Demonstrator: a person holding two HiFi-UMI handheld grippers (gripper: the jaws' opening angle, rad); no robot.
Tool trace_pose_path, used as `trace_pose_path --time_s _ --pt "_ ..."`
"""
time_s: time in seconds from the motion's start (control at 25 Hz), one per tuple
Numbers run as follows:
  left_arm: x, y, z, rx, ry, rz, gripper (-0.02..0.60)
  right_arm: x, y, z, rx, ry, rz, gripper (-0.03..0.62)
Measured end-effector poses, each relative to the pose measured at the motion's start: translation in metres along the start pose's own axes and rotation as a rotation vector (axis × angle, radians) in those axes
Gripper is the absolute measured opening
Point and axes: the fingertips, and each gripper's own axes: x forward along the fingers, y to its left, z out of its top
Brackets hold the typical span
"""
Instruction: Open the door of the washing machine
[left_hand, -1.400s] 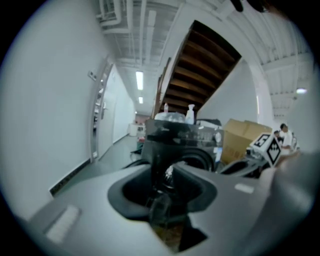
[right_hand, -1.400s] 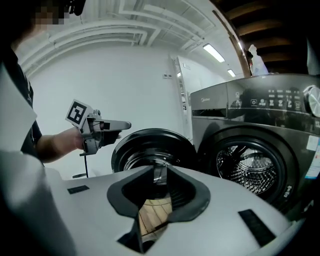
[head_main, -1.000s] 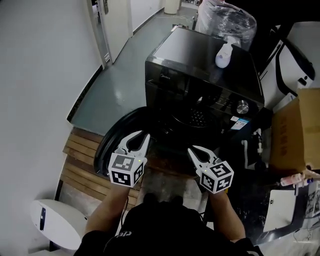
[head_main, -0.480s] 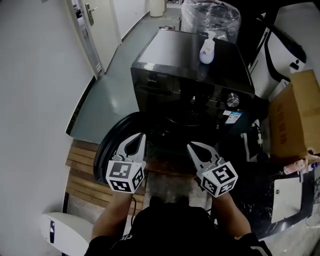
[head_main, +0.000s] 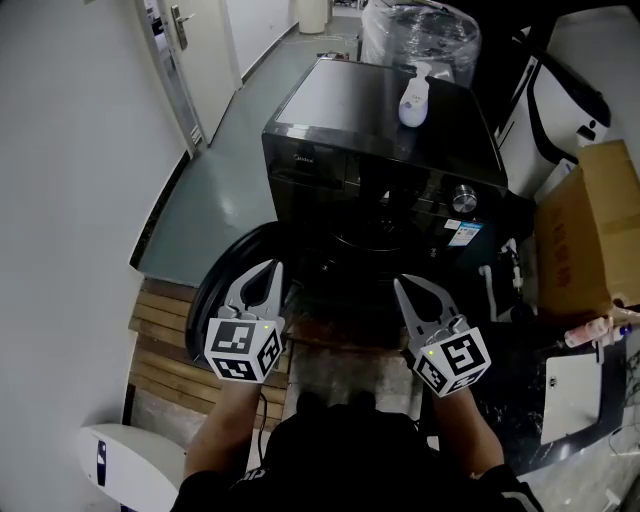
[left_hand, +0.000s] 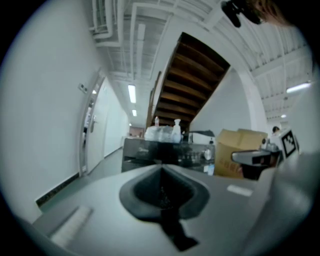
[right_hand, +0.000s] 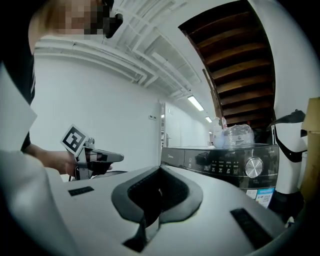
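Left claw, right claw have closed, empty; washing machine door open, drum dark.

One washing machine — one bottle (white), one box.

No print is coming through legibly: the brand mark on the front of the washing machine, the legends beside its dial and the blue-and-white sticker below are showing only as blurs too small to read.
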Motion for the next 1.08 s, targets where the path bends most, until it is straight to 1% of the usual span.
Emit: trace_pose_path --time_s 0.16,0.36,0.56,1.08 --pt "-0.002 0.009 -0.003 -0.013 0.002 0.029 0.008 -0.006 -0.007 -0.001 0.007 -0.004 -0.007 -0.009" --pt "-0.003 0.016 -0.008 -0.037 0.004 0.049 0.009 -0.009 -0.001 -0.009 -0.005 0.020 -0.006 -0.009" --pt "0.001 0.006 -0.010 -0.039 0.009 0.029 0.008 -0.011 -0.001 -0.018 0.011 0.040 -0.001 -0.009" --pt "0.011 -0.010 -0.010 -0.042 0.020 -0.006 0.009 -0.008 -0.006 -0.013 0.006 0.033 0.007 -0.009"
